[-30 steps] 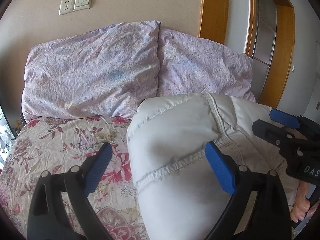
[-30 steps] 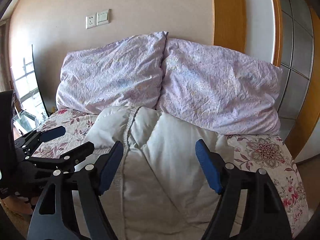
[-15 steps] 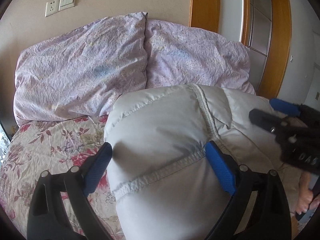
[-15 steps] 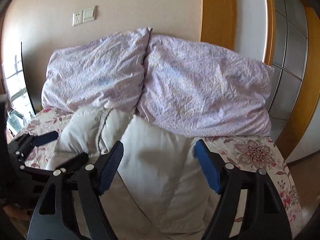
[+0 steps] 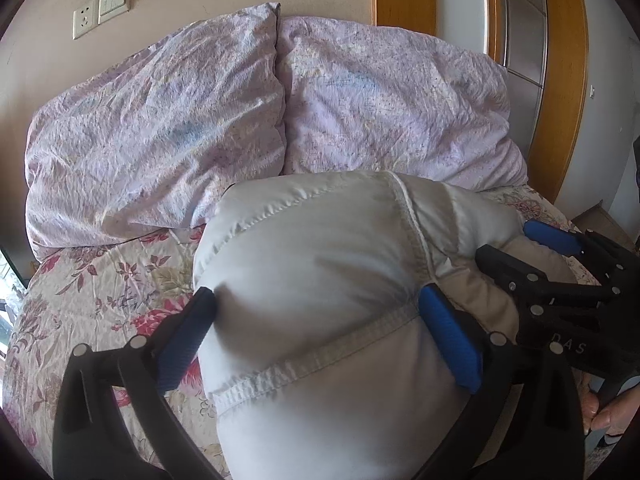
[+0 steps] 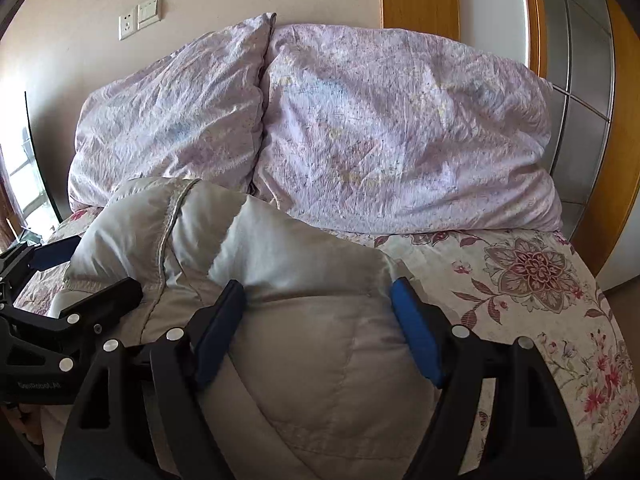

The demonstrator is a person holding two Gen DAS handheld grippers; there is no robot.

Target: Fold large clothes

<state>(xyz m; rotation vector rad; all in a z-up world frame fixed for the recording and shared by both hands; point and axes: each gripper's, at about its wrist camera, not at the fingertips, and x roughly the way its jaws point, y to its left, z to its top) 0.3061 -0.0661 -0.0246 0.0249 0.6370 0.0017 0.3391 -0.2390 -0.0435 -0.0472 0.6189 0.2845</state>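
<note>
The puffy white jacket (image 5: pixel 320 280) sits bunched on the bed (image 5: pixel 100 280). The left tool (image 5: pixel 316 320) is opening around it; the right tool (image 6: pixel 318 320) squeezes it. It could spring open.

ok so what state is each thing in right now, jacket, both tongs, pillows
white puffer jacket: bunched into a thick bundle, lying on the bed
left tongs: opening, the bundle between the pads
right tongs: pads pressed against the bundle's sides
two lilac pillows: crumpled, leaning side by side against the wall
floral bedspread: spread flat, lightly creased
</note>
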